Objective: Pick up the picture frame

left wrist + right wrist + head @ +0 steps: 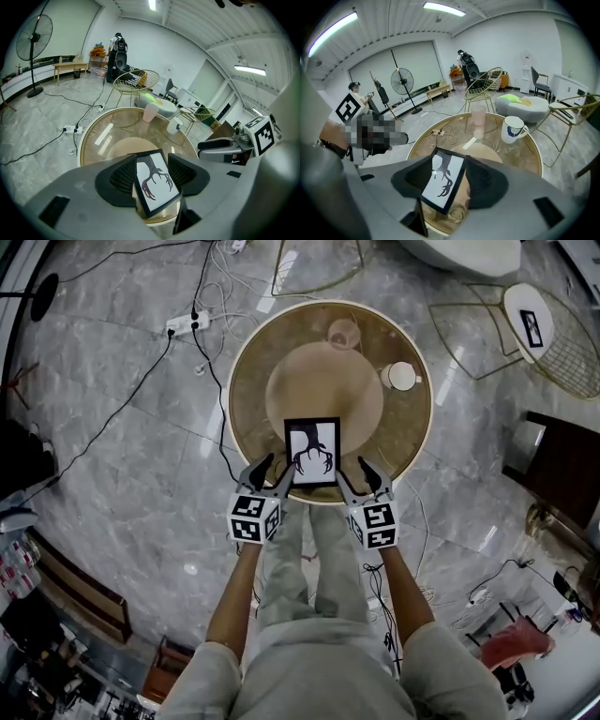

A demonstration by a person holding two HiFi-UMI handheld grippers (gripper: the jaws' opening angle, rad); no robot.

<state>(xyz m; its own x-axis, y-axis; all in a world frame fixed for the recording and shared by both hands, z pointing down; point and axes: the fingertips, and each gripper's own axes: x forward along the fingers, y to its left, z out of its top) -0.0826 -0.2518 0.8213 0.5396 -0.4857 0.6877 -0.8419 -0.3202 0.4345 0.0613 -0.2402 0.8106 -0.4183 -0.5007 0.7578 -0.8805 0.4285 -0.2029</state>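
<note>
Fingers [117, 177] of the left gripper [272, 471] stand spread, and those of the right gripper [359, 474] are spread too, neither pair pinching anything. Each pair shows the picture frame [312, 452] in its gap. It sits just past the fingertips, leaning back with its antler print facing the person, flanked at its lower corners by the two grippers' inner fingers. Whether those inner fingers touch its rail I cannot tell. It appears to stand at the near edge of the round glass table [251, 381], with a mug [401, 376] well beyond the right fingers. I judge it light and stiff, but the glazed face looks slick and breakable, and a nudge could tip it backwards. The best hold seems the black side rails, low down, one gripper per side, pads on the rail rather than the glazing.
</note>
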